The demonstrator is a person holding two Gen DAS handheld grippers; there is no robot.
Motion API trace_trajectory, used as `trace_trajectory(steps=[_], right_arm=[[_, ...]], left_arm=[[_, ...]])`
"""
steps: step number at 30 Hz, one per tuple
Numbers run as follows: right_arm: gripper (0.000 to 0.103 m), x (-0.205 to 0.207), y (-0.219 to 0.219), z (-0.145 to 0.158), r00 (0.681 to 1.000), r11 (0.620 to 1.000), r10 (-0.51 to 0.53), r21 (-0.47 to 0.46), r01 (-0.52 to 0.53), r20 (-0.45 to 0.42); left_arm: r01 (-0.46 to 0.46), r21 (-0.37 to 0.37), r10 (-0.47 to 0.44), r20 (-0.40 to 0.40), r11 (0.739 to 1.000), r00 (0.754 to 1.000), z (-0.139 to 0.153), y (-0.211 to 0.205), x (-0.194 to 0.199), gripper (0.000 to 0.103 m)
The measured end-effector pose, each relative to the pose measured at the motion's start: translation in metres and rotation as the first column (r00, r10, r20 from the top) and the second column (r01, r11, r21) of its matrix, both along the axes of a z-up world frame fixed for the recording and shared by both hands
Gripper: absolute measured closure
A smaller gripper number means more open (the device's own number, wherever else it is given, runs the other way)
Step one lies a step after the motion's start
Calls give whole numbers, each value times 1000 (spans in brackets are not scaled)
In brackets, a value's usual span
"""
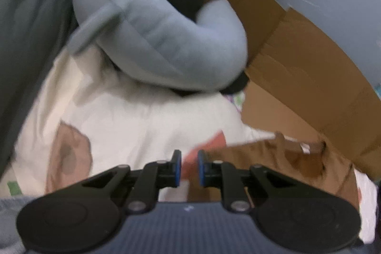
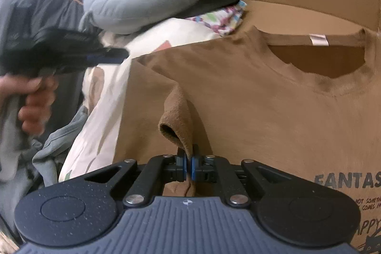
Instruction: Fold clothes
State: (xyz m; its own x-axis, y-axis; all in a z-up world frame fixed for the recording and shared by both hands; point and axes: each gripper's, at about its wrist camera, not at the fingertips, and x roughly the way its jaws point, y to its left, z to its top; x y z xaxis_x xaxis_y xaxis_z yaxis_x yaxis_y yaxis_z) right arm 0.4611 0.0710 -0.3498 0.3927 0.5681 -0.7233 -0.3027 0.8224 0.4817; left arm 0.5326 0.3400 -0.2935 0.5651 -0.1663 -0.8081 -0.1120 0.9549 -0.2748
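Observation:
A brown T-shirt (image 2: pixel 262 99) with dark lettering lies spread face up, its neckline and white label (image 2: pixel 318 39) toward the far side. My right gripper (image 2: pixel 188 164) is shut on a raised fold of its sleeve (image 2: pixel 177 116), and the cloth stands up between the pads. My left gripper (image 1: pixel 189 167) hovers above the white printed bedding (image 1: pixel 131 116), just left of the T-shirt's edge (image 1: pixel 273 158). A narrow gap shows between its blue pads, with nothing in it. In the right wrist view the left gripper (image 2: pixel 112 56) appears blurred at the left, held by a hand (image 2: pixel 33 97).
A blue-grey U-shaped pillow (image 1: pixel 154 27) lies on the bedding beyond the shirt. A big cardboard box (image 1: pixel 297 51) stands along the right and far side. Dark grey fabric (image 1: pixel 28 27) fills the left. A colourful patterned cloth (image 2: pixel 219 18) lies beside the pillow.

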Motion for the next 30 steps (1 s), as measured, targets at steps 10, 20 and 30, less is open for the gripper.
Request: trace_trajectory(steps=[10, 20, 30], right_arm=[[62, 17, -19, -11, 996, 996, -85, 30, 86, -33], [103, 39, -32, -28, 996, 995, -87, 53, 88, -27], [94, 45, -42, -38, 990, 992, -125, 18, 127, -66]], left_arm=[[28, 36, -27, -26, 999, 999, -26, -15, -1, 76], [18, 116, -14, -32, 993, 999, -30, -22, 9, 84], [-16, 153, 21, -34, 988, 999, -28, -26, 7, 83]])
